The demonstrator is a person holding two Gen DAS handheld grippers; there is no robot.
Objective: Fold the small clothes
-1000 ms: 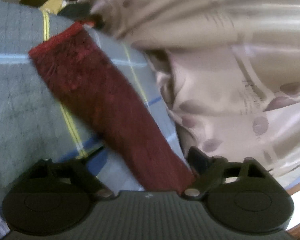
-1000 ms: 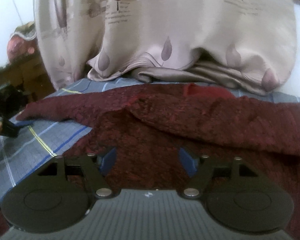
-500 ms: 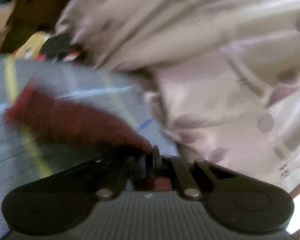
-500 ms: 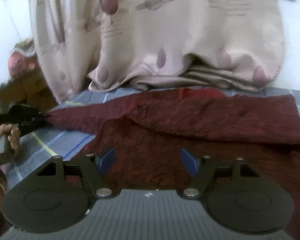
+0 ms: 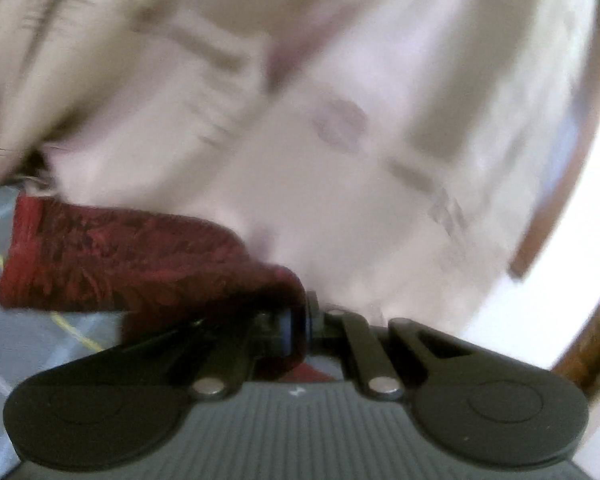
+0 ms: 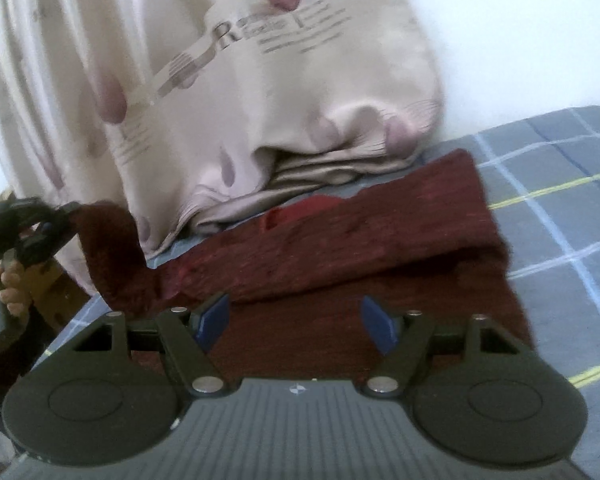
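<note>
Garment [image 6: 340,248] sleeve clenched in left tool [image 5: 298,322]; right tool [image 6: 296,318] released above it

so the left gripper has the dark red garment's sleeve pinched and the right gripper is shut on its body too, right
Not quite. The left gripper is shut on the dark red garment, but the right wrist view shows the right gripper open, its blue pads spread apart above the cloth, gripping nothing.

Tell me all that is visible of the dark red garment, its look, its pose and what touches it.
The dark red garment looks like soft, textured knit with a brighter red cuff. Its body lies on the grey checked cloth, one sleeve folded across it, its far edge by the beige curtain. The left tool is shut on the other sleeve, lifting it. The right tool is open above the body.
</note>
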